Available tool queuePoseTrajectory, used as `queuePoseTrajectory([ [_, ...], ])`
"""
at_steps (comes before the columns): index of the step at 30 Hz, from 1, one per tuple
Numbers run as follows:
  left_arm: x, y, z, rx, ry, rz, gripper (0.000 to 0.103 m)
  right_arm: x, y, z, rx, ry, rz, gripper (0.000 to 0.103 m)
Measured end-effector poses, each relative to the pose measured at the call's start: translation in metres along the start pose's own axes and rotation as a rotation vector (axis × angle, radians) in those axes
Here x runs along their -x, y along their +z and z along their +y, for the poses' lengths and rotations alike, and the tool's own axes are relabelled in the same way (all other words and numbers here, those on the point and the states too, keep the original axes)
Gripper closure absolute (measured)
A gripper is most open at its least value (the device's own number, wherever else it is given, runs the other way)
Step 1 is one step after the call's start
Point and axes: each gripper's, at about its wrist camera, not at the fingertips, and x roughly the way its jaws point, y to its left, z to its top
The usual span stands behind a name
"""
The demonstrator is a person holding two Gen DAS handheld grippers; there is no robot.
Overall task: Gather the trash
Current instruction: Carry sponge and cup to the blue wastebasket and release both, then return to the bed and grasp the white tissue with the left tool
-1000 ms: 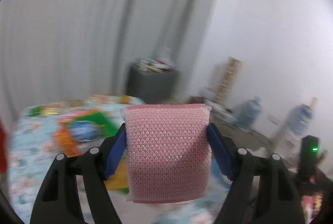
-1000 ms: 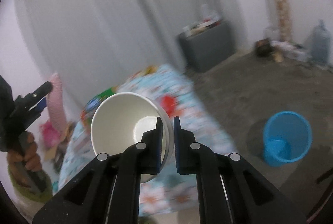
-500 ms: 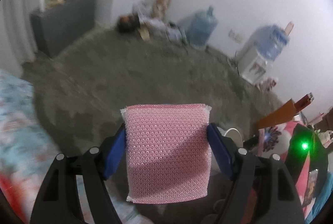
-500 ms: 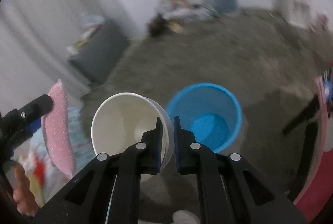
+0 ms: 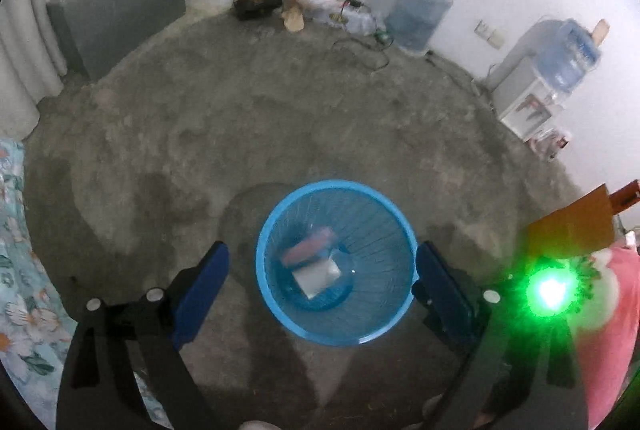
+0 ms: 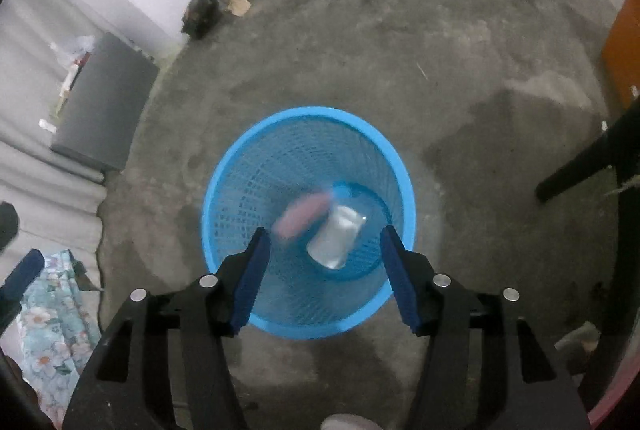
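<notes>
Both grippers hang over the blue bin (image 5: 335, 336), which stands on the bare concrete floor (image 5: 280, 118); the left gripper (image 5: 322, 276) has its jaws spread wide and opening, nothing between them but the view down into the bin; the right gripper (image 6: 324, 270) is also opening, its jaws apart and empty. Inside the bin a pink sponge (image 6: 303, 216) shows blurred, seemingly mid-fall or just settling; beside it a white cup (image 6: 338, 236) lies on its side near the bottom. Judged from this, both pieces of trash are in the bin, and this round of drops looks complete. What is left cannot be read well from here; a floral cloth (image 5: 16, 290) shows at the left edge of both views, perhaps covering the desk, but whether more trash lies on it is out of sight. The clutter along the far wall (image 5: 312, 2) may or may not count as trash.
</notes>
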Motion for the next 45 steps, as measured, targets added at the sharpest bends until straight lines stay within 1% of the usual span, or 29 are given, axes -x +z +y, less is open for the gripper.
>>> queuePoseTrajectory([
  [1,0.012,0.0,0.0,-0.014,0.0,-0.023,0.011,0.013,-0.005,0.007,0.016,0.001,-0.026,0.041],
  [2,0.026,-0.001,0.0,-0.034,0.004,-0.045,0.011,0.02,-0.005,-0.001,0.028,0.008,-0.046,0.039],
  [3,0.038,-0.002,-0.001,-0.047,0.006,-0.064,0.011,0.034,-0.008,0.003,0.048,0.015,-0.078,0.035],
  [4,0.052,-0.004,0.0,-0.061,0.006,-0.086,0.011,0.037,-0.005,0.006,0.064,0.015,-0.099,0.031],
  [5,0.067,-0.007,0.0,-0.072,0.007,-0.105,0.011,0.057,-0.01,0.017,0.093,0.019,-0.141,0.029],
  [7,0.106,-0.013,0.003,-0.088,-0.011,-0.145,0.011,0.074,-0.012,0.026,0.135,0.032,-0.194,0.018],
  [8,0.126,-0.017,0.006,-0.092,-0.018,-0.159,0.011,0.092,-0.016,0.038,0.169,0.034,-0.235,0.016],
  [10,0.156,-0.023,0.012,-0.091,-0.039,-0.166,0.011,0.119,-0.023,0.056,0.235,0.041,-0.305,0.008],
  [12,0.197,-0.035,0.021,-0.09,-0.054,-0.172,0.011,0.149,-0.035,0.078,0.318,0.052,-0.375,0.008],
  [14,0.232,-0.048,0.029,-0.097,-0.048,-0.19,0.011,0.168,-0.042,0.093,0.366,0.048,-0.416,0.008],
  [16,0.273,-0.067,0.045,-0.087,-0.044,-0.238,0.008,0.186,-0.052,0.108,0.407,0.06,-0.449,0.008],
  [17,0.291,-0.077,0.053,-0.077,-0.037,-0.267,0.005,0.195,-0.059,0.116,0.434,0.065,-0.463,0.008],
  [19,0.334,-0.108,0.077,-0.026,-0.006,-0.345,0.005,0.206,-0.073,0.131,0.49,0.082,-0.485,0.008],
  [20,0.35,-0.123,0.088,0.001,0.01,-0.365,0.005,0.211,-0.082,0.14,0.536,0.099,-0.495,0.008],
  [22,0.374,-0.149,0.109,0.054,0.022,-0.388,0.005,0.22,-0.097,0.155,0.611,0.109,-0.507,0.008],
  [25,0.414,-0.199,0.148,0.167,0.058,-0.428,0.005,0.242,-0.134,0.182,0.761,0.118,-0.556,0.008],
  [26,0.423,-0.211,0.156,0.195,0.072,-0.44,0.005,0.247,-0.143,0.187,0.785,0.13,-0.571,0.008],
  [27,0.435,-0.23,0.169,0.241,0.095,-0.46,0.005,0.252,-0.152,0.192,0.807,0.152,-0.58,0.008],
  [29,0.452,-0.257,0.189,0.305,0.124,-0.481,0.005,0.26,-0.167,0.2,0.849,0.224,-0.563,0.008],
  [30,0.462,-0.277,0.2,0.345,0.141,-0.494,0.005,0.262,-0.173,0.205,0.871,0.265,-0.545,0.008],
  [31,0.47,-0.288,0.204,0.37,0.154,-0.503,0.005,0.264,-0.182,0.21,0.898,0.328,-0.514,0.008],
  [32,0.475,-0.3,0.21,0.394,0.169,-0.513,0.005,0.264,-0.188,0.212,0.913,0.371,-0.49,0.008],
  [33,0.48,-0.316,0.215,0.421,0.193,-0.53,0.005,0.264,-0.196,0.216,0.928,0.419,-0.459,0.008],
  [34,0.483,-0.328,0.219,0.437,0.209,-0.542,0.005,0.26,-0.205,0.219,0.946,0.484,-0.405,0.008],
  [36,0.49,-0.352,0.227,0.467,0.249,-0.572,0.005,0.256,-0.22,0.223,0.971,0.552,-0.328,0.008],
  [37,0.492,-0.364,0.229,0.475,0.27,-0.584,0.005,0.256,-0.226,0.226,0.979,0.573,-0.299,0.008],
  [39,0.492,-0.382,0.232,0.479,0.296,-0.594,0.005,0.251,-0.246,0.231,1.005,0.628,-0.209,0.008],
  [42,0.483,-0.402,0.234,0.486,0.319,-0.577,0.005,0.248,-0.27,0.243,1.032,0.649,-0.107,0.008],
  [45,0.468,-0.412,0.239,0.49,0.309,-0.552,0.005,0.241,-0.281,0.252,1.044,0.669,-0.013,0.008],
])
